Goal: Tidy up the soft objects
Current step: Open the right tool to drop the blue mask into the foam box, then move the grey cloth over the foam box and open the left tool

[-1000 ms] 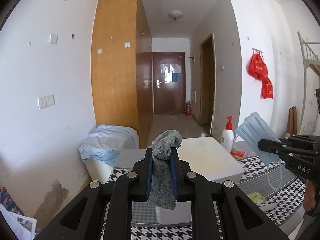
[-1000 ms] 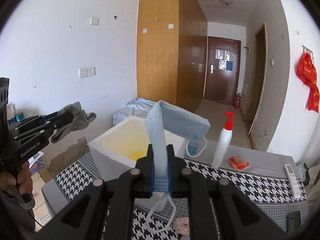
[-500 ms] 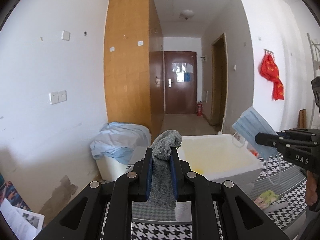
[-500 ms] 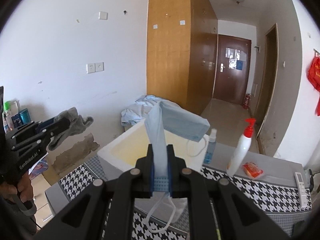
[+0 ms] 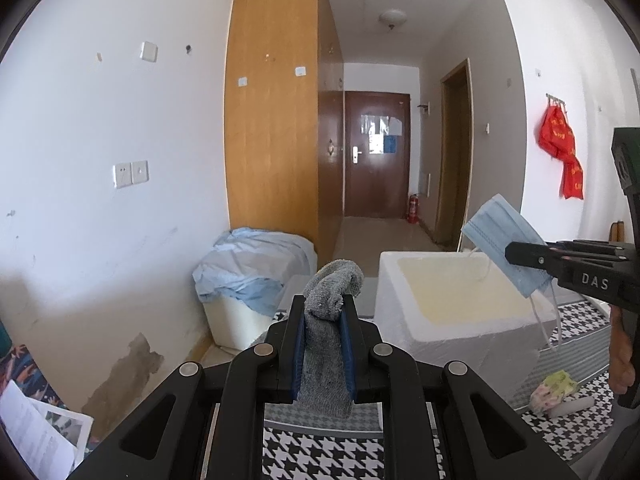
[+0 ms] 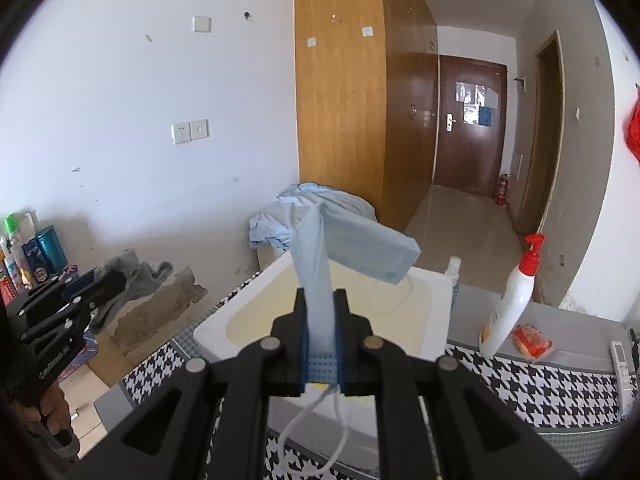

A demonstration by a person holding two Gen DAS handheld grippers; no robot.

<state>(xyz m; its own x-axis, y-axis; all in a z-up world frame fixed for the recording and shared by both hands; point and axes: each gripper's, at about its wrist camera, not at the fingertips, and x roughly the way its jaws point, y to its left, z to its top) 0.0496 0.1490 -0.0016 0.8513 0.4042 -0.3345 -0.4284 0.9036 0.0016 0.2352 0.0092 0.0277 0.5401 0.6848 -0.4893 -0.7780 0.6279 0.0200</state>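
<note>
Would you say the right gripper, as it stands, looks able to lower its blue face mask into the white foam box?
Probably yes: the right gripper holds the blue face mask over the white foam box, whose top is open with nothing in between.

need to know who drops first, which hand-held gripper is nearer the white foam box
Right. The right hand-held gripper holds the blue mask over the white foam box; the left hand-held gripper, with the grey sock, sits off its left side.

"DAS" on the right hand-held gripper [image 5: 520, 258]
</note>
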